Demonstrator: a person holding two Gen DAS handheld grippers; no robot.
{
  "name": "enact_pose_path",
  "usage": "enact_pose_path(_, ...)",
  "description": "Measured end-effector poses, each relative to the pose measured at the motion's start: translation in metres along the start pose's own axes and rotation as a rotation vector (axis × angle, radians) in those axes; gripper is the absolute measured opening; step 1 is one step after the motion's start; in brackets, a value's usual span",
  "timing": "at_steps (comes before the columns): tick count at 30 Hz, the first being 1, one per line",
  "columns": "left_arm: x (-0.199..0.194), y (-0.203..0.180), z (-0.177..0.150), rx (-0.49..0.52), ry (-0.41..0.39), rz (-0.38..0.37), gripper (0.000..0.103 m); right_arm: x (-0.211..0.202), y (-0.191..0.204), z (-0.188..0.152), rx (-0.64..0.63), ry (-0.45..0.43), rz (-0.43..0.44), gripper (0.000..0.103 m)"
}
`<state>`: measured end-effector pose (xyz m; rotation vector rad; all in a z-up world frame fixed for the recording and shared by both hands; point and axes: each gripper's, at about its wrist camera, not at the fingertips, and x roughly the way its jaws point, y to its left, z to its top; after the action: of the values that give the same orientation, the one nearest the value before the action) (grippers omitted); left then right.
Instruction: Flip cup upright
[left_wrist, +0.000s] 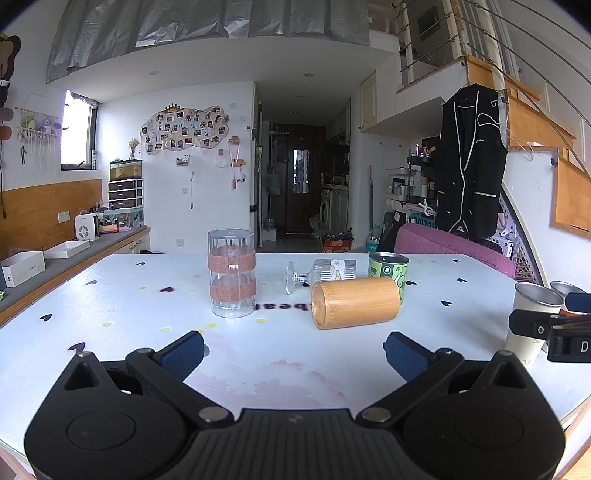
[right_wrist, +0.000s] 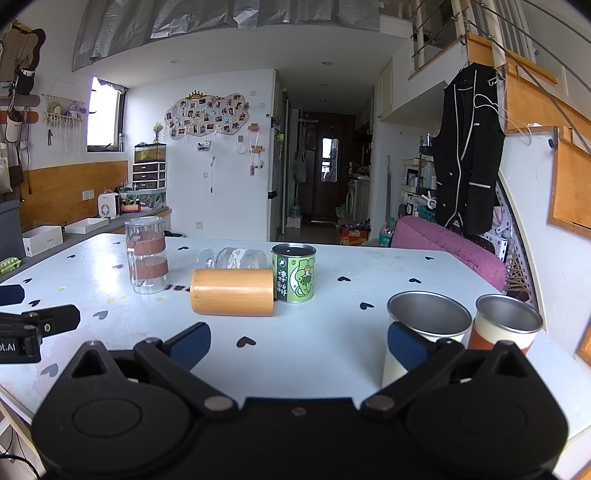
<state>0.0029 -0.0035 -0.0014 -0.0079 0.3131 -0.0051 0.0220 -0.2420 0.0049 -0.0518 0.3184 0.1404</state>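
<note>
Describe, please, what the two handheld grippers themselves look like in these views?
Both match: the left gripper and the right gripper have matte black plastic bodies with rounded lobes, triangular cut-outs, silver pivot pins and dark blue textured finger pads. White lettering marks each one's side. No cables or sleeves show.

On the counter (right_wrist: 332, 332) a bamboo cup (right_wrist: 232, 291) lies on its side, a tin (right_wrist: 294, 272) just to its right. Behind it lies a stemmed glass (right_wrist: 236, 258) (also tipped over); a glass tumbler (right_wrist: 146, 254) stands left. Two metal cups (right_wrist: 428, 319) stand side by side at the near right.
</note>
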Motion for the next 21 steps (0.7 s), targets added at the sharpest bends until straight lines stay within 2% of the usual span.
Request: enact_pose_path(21,0.0006,0.0002,-0.0001,-0.001,0.001,0.000,0.103,-0.0025,-0.0025,-0.0019,0.002,0.000,-0.002,0.103)
